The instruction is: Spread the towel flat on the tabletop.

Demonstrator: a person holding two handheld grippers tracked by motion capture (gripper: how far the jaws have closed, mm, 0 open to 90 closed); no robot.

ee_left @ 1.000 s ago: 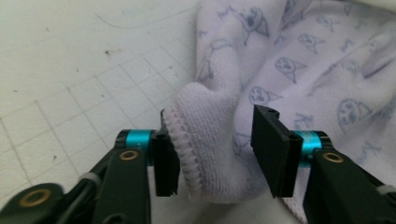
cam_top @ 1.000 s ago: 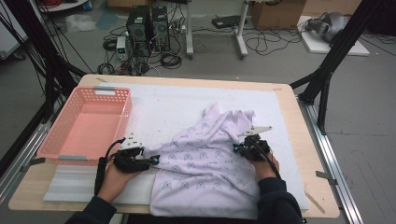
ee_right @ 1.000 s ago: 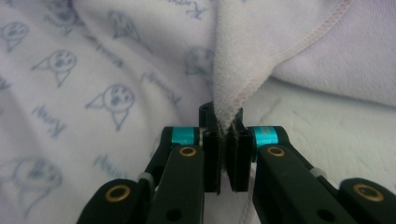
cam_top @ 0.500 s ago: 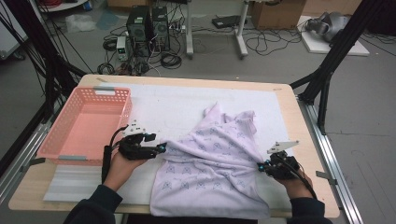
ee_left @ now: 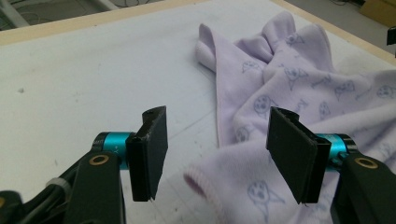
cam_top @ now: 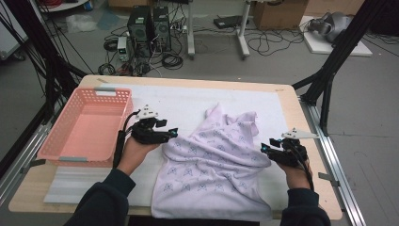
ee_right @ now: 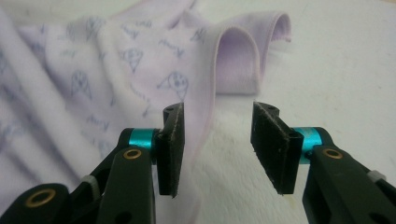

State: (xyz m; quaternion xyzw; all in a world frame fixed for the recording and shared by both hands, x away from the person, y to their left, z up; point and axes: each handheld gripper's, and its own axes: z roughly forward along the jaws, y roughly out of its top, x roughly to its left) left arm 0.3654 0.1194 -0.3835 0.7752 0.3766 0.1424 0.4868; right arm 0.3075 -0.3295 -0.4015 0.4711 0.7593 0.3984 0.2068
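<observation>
our left tool (cam_top: 170,133) and right tool (cam_top: 266,148) both have their jaws apart, with the right's just opened, holding nothing. the purple shirt (cam_top: 214,165) lies between them on the desk (cam_top: 301,117). we should grab just one edge each and pull it flat.

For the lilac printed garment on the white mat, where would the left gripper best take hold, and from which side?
Probably the rolled hem edge of the lilac garment lying just ahead of the left gripper, whose fingers stand open with nothing clamped. Come in low from the basket side: there the edge is free and slightly raised off the white mat, so one finger could slide beneath it.
</observation>
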